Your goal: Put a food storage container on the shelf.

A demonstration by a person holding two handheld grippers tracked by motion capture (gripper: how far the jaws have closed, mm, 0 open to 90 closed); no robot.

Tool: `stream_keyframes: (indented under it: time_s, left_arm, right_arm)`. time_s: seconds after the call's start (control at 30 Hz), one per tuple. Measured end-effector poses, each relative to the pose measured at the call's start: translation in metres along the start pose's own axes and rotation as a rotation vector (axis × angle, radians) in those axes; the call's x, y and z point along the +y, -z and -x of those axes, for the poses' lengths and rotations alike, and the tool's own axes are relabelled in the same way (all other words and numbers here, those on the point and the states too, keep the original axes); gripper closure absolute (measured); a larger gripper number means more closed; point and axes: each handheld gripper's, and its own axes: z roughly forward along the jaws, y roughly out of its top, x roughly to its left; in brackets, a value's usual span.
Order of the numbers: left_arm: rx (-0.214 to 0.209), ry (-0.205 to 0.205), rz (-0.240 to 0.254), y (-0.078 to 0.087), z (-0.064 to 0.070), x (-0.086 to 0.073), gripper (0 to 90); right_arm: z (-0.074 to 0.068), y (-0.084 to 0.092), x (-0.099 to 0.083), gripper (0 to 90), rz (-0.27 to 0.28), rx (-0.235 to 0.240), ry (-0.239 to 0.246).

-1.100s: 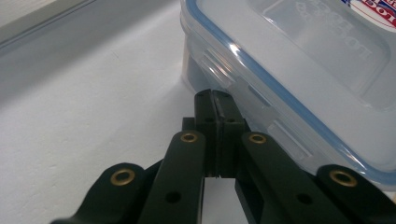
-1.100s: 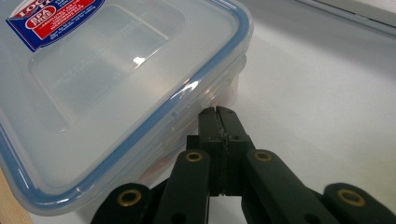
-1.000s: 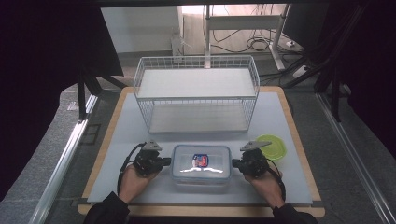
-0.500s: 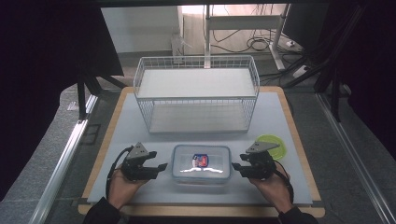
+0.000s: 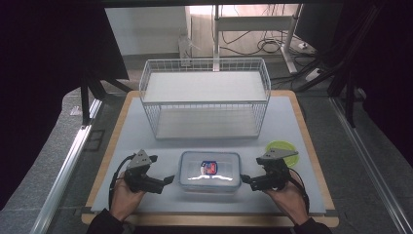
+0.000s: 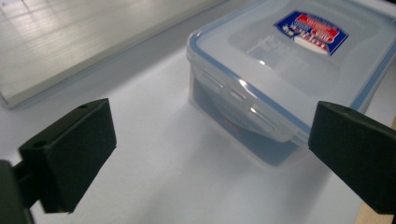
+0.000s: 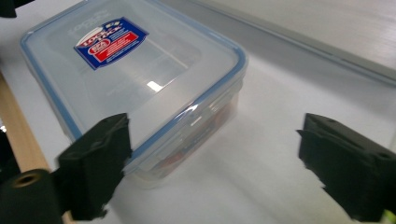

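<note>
Red-and-blue label (image 7: 111, 42) on the clear container lid (image 7: 154, 88), its print too small to read

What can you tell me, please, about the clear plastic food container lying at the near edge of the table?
The container is a rectangular box of clear plastic with rounded corners. A blue seal runs around its lid, which is on and bears a red, white and blue label. A latch flap is folded down on its short side. It lies flat on the white mat, between the open left tongs and right tongs, touched by neither.
</note>
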Motion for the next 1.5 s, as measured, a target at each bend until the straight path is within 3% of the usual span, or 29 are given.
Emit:
stream_keyframes:
  time_s: [0.17,0.23,0.3,0.4,0.47,0.6,0.67,0.8,0.97,1.03,1.23,1.4,1.5]
  left_arm:
    - [-0.033,0.008,0.025,-0.001,-0.001,0.004,0.0]
    - [-0.056,0.021,0.012,-0.003,0.000,0.008,0.0]
    - [-0.122,0.025,-0.026,-0.012,0.006,0.015,0.0]
    - [-0.141,0.010,-0.060,-0.022,0.012,0.020,0.0]
    - [-0.185,0.024,-0.066,-0.027,0.011,0.021,0.0]
    - [-0.215,0.059,-0.088,-0.034,0.006,0.022,0.6]
    - [-0.241,0.087,-0.114,-0.043,0.002,0.021,0.9]
    - [-0.269,0.092,-0.155,-0.053,0.000,0.020,0.0]
    - [-0.358,0.155,-0.179,-0.065,-0.004,0.019,0.0]
    - [-0.365,0.177,-0.179,-0.066,-0.005,0.018,0.0]
    - [-0.338,0.159,-0.182,-0.054,0.002,0.017,5.0]
    - [-0.342,0.190,-0.158,-0.043,0.002,0.012,16.5]
    - [-0.351,0.196,-0.139,-0.036,0.004,0.007,26.1]
  right_arm:
    - [-0.001,-0.005,-0.001,3.9,-0.014,0.025,0.005]
    - [-0.003,-0.006,0.000,3.0,-0.007,0.031,0.012]
    - [-0.007,-0.009,0.003,2.7,-0.003,0.044,0.000]
    - [-0.010,-0.013,0.004,1.6,-0.009,0.063,-0.009]
    - [-0.011,-0.016,0.005,1.6,-0.022,0.085,-0.023]
    - [-0.013,-0.021,0.006,1.8,-0.047,0.112,-0.033]
    - [-0.014,-0.029,0.007,2.7,-0.083,0.128,-0.054]
    - [-0.009,-0.038,0.008,4.0,-0.095,0.176,-0.103]
    - [-0.004,-0.047,0.009,2.9,-0.111,0.227,-0.166]
    - [-0.002,-0.051,0.009,2.1,-0.115,0.246,-0.201]
    - [-0.003,-0.044,0.010,10.4,-0.122,0.240,-0.203]
    - [-0.005,-0.036,0.006,18.3,-0.128,0.253,-0.210]
    - [-0.006,-0.027,0.004,28.8,-0.102,0.257,-0.213]
